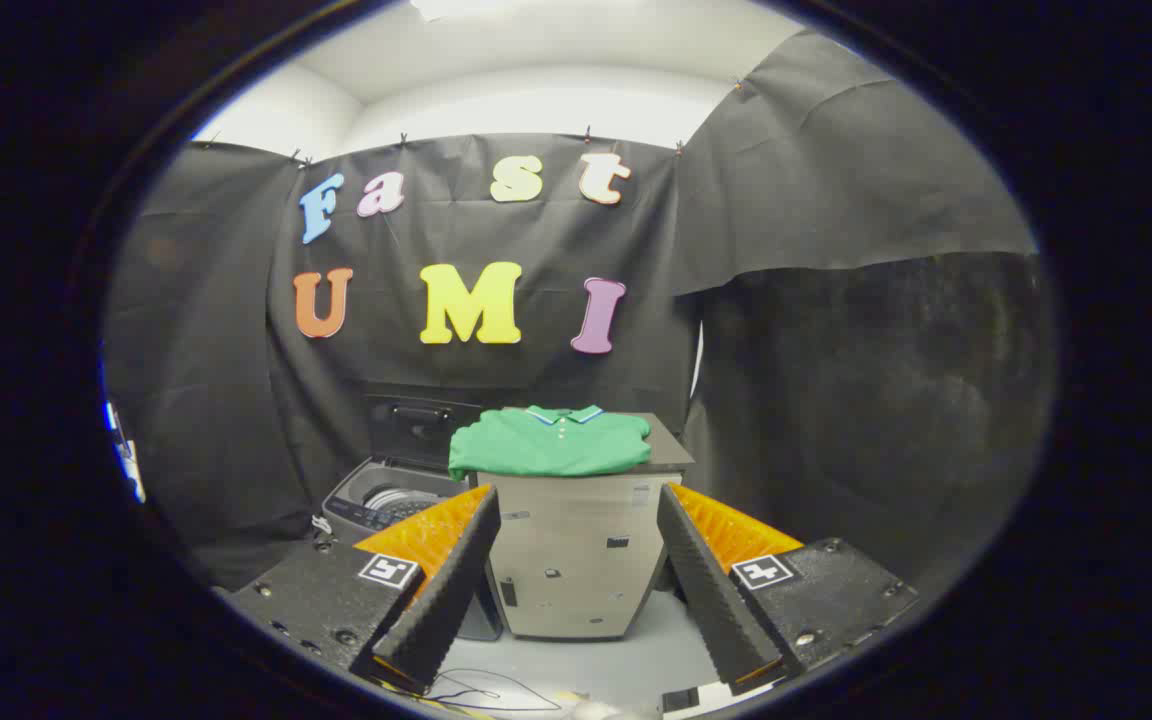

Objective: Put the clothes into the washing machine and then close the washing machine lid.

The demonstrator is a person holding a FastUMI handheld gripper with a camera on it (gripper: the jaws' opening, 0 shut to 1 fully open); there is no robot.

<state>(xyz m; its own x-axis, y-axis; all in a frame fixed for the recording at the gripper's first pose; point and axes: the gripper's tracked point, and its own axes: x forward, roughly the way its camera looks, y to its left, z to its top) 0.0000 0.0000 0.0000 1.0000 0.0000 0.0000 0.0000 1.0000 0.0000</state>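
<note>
Gripper view: the booth's black cloth wall fills the background, with white wall and ceiling above it at the top of the frame. At lower centre stands a pale box-like cabinet (576, 560) serving as the table, its dark top at mid-frame. To its left, lower and partly hidden by it, sits the washing machine (376, 500), its lid (421, 428) raised upright against the cloth and the drum opening showing. A folded green polo shirt (551, 442) lies flat on the table top, its collar toward the wall and its left edge hanging over the side nearest the machine. The tongs (576, 520) are held level and aimed straight at the cabinet front, released and spread wide with nothing between them; the shirt lies well beyond and above the fingertips.
</note>
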